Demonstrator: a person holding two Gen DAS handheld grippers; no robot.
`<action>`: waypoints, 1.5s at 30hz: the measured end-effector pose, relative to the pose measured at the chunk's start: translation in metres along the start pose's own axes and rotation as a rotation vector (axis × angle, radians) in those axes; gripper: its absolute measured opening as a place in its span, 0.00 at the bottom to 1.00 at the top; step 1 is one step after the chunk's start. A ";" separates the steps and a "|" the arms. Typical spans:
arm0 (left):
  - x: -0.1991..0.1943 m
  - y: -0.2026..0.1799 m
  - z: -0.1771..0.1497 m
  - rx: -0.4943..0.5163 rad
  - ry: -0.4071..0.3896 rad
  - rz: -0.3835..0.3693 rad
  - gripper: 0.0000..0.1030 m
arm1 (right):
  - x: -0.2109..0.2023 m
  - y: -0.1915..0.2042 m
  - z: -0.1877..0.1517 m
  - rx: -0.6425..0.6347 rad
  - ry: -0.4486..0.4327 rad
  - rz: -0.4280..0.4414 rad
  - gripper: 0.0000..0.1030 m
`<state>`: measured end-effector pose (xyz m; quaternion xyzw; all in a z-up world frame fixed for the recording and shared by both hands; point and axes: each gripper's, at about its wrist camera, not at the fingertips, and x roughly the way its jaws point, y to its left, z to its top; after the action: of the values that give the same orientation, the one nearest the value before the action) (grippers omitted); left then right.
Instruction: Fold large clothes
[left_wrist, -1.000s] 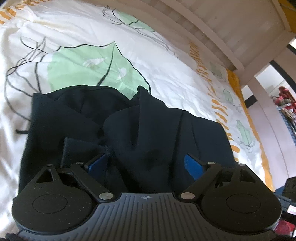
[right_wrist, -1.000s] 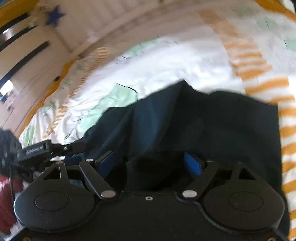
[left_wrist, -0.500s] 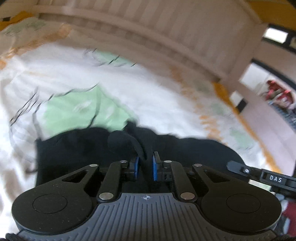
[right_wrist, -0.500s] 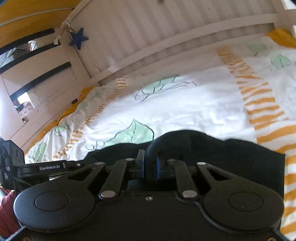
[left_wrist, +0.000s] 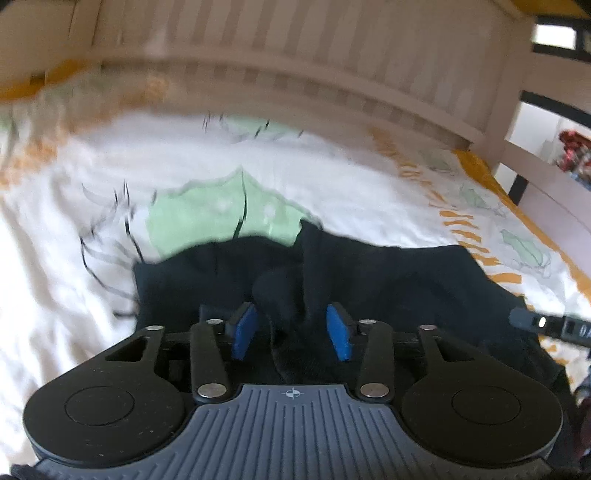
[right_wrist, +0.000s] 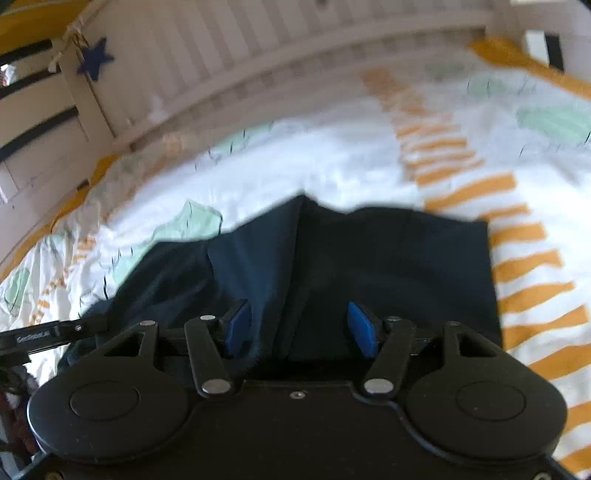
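Left hand-held gripper (left_wrist: 291, 332) and right hand-held gripper (right_wrist: 299, 328) opening, pads apart, dark garment (right_wrist: 388, 258) fold between, on bed (left_wrist: 55, 295).

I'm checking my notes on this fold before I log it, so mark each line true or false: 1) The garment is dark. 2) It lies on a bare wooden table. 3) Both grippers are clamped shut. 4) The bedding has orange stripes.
1) True: the dark garment is navy or black.
2) False: it lies on a white duvet with green leaf prints.
3) False: the left gripper and right gripper are opening, pads apart, with cloth between them.
4) True: orange stripes run beside the garment.
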<state>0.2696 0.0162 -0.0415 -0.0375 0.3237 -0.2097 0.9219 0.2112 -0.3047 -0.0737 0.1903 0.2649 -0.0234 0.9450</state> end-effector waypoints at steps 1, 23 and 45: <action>-0.006 -0.008 0.000 0.029 -0.017 0.000 0.48 | -0.006 0.006 0.001 -0.019 -0.021 -0.001 0.62; 0.040 -0.051 -0.050 0.238 0.063 0.090 0.71 | 0.033 0.067 -0.049 -0.417 0.024 -0.145 0.70; -0.074 -0.047 -0.053 0.203 0.124 -0.019 0.78 | -0.082 0.050 -0.047 -0.210 0.015 0.042 0.99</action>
<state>0.1679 0.0077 -0.0303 0.0657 0.3567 -0.2521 0.8972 0.1249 -0.2458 -0.0523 0.0957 0.2687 0.0257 0.9581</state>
